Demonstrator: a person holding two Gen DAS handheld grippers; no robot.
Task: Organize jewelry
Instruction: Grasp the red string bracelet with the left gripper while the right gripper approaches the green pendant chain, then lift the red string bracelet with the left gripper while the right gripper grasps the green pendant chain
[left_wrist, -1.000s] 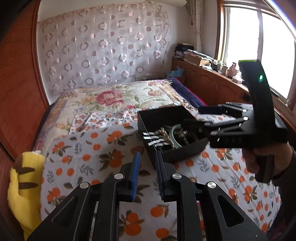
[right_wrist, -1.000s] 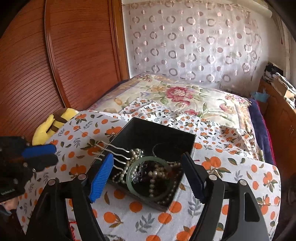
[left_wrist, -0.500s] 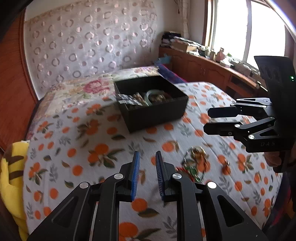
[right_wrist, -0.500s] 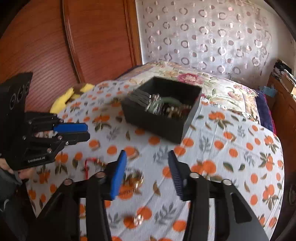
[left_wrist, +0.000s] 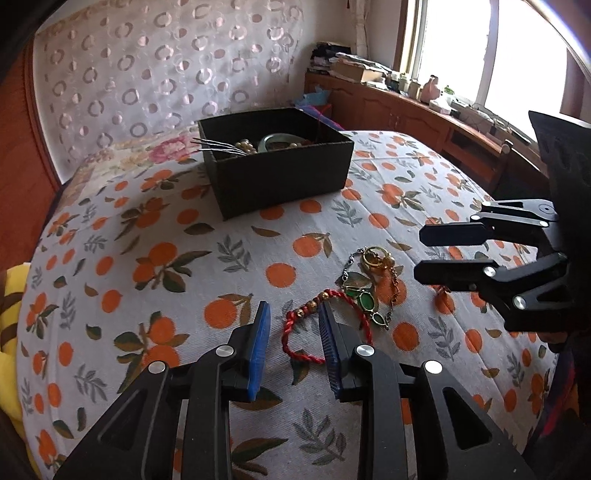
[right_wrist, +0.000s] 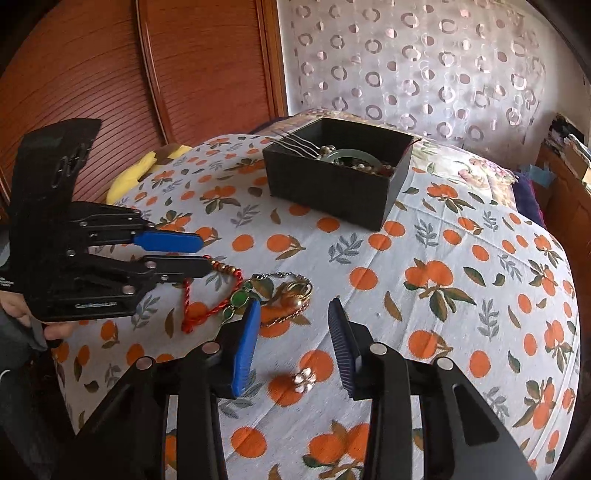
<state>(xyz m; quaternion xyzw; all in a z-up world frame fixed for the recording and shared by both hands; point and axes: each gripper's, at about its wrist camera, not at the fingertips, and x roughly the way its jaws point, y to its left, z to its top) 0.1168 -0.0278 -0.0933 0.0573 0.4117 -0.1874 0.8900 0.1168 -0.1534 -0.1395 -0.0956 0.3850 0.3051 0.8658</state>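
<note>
Both grippers have dropped lower toward the bedspread (left_wrist: 155, 206) since half a second back, and the left gripper (left_wrist: 293, 325) has spread from nearly closed to a moderate gap. Its blue fingers (left_wrist: 258, 354) are now framing the near loop of the red cord bracelet (left_wrist: 325, 325), gripping nothing; contact with the cord cannot be told. Just beyond its right finger, a green-stone chain (left_wrist: 364, 301) and gold rings (left_wrist: 375, 258) are lying tangled together.

Right gripper (right_wrist: 293, 319) is hovering wide open, holding nothing. A small pearl cluster (right_wrist: 303, 377) is sitting between its fingers, close to the palm end. The jewelry pile (right_wrist: 284, 291) is lying just past its left fingertip.

Black box (right_wrist: 343, 184) is sitting well ahead of both grippers, already carrying a jade bangle (right_wrist: 351, 154), pearls and silver hair pins (right_wrist: 291, 142) leaning over its rim.
</note>
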